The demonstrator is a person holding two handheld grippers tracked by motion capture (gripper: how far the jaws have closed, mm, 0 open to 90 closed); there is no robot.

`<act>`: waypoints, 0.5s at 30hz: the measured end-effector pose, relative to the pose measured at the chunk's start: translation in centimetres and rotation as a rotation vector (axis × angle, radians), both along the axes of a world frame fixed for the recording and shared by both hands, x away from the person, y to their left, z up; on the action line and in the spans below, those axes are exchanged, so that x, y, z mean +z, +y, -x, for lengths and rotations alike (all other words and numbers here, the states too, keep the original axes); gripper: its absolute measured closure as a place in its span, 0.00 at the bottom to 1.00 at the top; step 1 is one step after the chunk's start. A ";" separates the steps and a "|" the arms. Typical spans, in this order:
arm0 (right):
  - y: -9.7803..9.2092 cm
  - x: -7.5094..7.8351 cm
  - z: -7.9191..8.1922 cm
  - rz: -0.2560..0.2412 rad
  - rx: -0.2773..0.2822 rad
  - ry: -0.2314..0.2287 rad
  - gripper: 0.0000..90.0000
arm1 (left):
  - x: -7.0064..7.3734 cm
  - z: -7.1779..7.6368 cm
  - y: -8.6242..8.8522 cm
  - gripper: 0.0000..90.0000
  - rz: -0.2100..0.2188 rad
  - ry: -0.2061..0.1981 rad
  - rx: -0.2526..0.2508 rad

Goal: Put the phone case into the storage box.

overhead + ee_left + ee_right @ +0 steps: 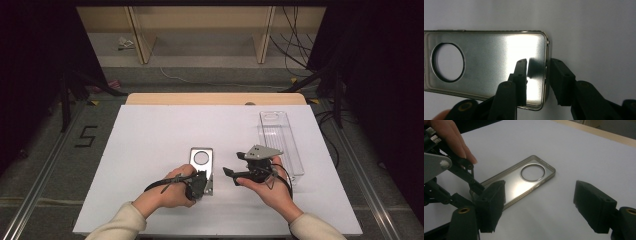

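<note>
The metal phone case [202,167] lies flat at the table's [150,150] centre, its 6 o'clock end rim straddled, perhaps pinned, by the narrowly parted left gripper [537,75], while the right gripper [231,176], at 3 o'clock, gapes wide, holding nothing.

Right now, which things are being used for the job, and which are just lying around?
In use:
- shiny silver metal phone case with a round hole
- left gripper, fingers either side of the case's end wall
- right gripper, open beside it

Lying about:
- clear plastic oblong tray
- white table
</note>
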State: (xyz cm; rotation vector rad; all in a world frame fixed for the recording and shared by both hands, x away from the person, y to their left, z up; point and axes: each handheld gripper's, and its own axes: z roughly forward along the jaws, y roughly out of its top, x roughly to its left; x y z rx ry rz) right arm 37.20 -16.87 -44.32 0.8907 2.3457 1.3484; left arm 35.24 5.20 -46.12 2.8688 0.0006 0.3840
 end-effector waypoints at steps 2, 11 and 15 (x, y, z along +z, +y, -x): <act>0.0 0.0 0.0 0.001 0.001 0.000 0.30 | 0.0 0.0 0.0 0.76 0.001 0.008 0.003; 0.0 0.0 0.0 0.000 0.001 0.001 0.30 | 0.0 0.0 -0.1 0.81 -0.008 0.022 -0.006; 0.0 0.0 0.0 -0.002 0.001 0.002 0.30 | 0.0 0.0 -0.2 0.84 -0.012 0.027 -0.012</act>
